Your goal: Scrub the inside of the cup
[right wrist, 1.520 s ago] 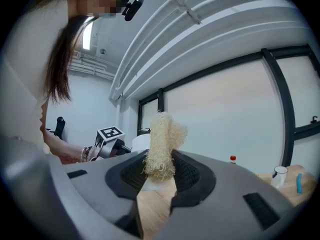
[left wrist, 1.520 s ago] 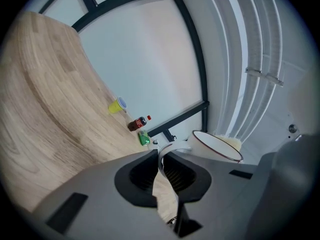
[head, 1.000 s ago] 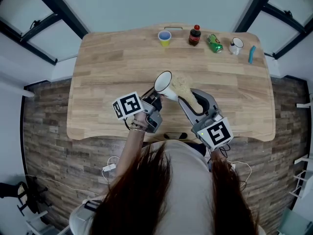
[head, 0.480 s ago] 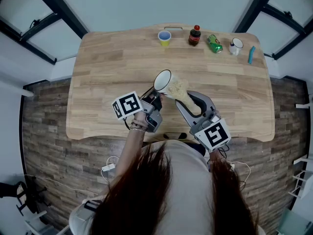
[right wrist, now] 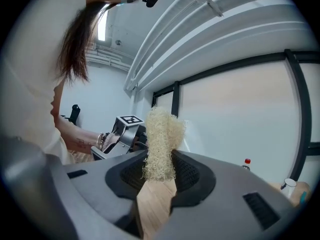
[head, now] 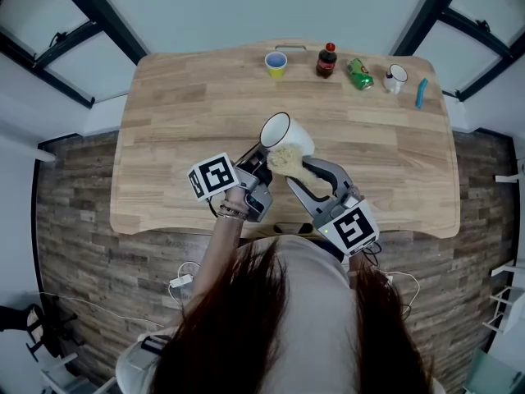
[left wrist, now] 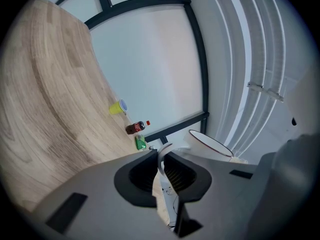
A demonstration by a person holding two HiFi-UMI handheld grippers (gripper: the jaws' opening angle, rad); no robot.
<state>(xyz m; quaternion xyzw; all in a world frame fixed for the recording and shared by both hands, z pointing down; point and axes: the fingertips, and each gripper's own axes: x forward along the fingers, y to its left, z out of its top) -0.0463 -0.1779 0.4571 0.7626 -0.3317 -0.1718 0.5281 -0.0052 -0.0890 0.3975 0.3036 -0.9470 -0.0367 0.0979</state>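
mostly the cup (left wrist: 208, 142) hides behind the left gripper (left wrist: 160, 157), handle clamped.

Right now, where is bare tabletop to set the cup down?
Bare: the table left of the yellow cup, and the patch right of the right gripper, nearer than the green can. Crowded: the back-edge row.
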